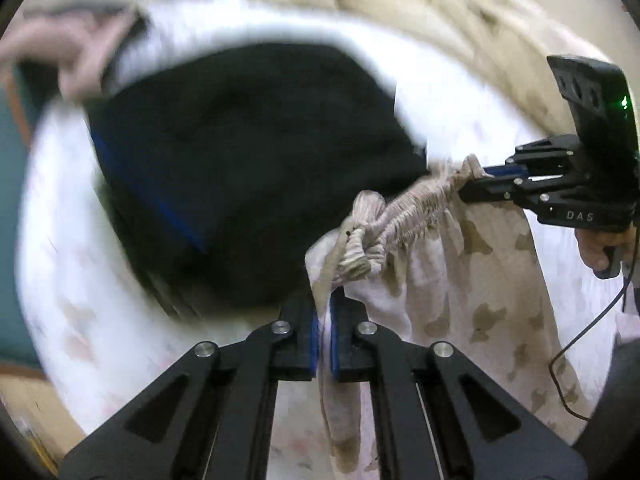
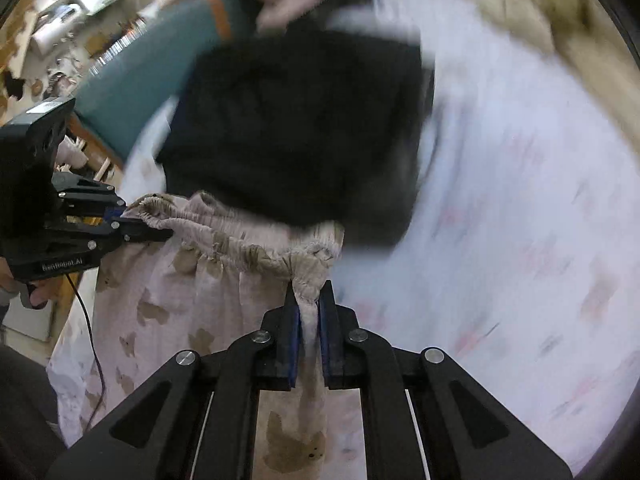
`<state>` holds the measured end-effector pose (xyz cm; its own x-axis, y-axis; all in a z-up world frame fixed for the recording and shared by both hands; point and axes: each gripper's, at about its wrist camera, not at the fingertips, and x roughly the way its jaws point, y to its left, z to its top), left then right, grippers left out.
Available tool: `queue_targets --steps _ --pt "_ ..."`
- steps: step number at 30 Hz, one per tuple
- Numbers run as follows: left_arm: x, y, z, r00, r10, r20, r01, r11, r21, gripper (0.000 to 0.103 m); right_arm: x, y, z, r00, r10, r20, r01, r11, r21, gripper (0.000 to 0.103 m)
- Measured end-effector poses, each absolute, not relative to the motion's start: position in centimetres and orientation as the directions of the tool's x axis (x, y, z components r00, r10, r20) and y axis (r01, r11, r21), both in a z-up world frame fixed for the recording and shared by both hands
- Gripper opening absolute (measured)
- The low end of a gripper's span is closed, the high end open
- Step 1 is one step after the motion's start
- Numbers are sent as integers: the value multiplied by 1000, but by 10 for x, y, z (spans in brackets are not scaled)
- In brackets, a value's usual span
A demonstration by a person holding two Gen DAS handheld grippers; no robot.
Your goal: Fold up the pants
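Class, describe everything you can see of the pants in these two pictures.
The pants are thin pale fabric with tan blotchy prints and a gathered elastic waistband. They hang stretched between two claws: the left claw and the right claw each pinch one end of the waistband. A drawstring dangles there.

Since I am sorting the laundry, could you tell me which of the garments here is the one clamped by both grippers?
The pale patterned pants: left gripper and right gripper each pinch its gathered waistband, while the black garment lies free on the bed.
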<state>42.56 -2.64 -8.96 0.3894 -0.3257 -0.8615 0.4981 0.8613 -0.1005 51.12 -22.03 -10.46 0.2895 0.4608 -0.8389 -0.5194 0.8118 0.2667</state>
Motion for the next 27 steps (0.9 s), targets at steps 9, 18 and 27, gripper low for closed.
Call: queue_targets --steps 9,18,27 --pt "362 -38 -52 517 -346 -783 593 804 36 3 480 -234 -42 399 428 -811 -585 800 134 8" --pt "237 -47 -38 499 -393 -772 696 712 87 3 358 -249 -32 395 460 -795 -604 782 153 8" --pt "116 -60 -125 243 -272 -931 788 615 26 6 207 -237 -106 223 357 -907 -608 779 157 12"
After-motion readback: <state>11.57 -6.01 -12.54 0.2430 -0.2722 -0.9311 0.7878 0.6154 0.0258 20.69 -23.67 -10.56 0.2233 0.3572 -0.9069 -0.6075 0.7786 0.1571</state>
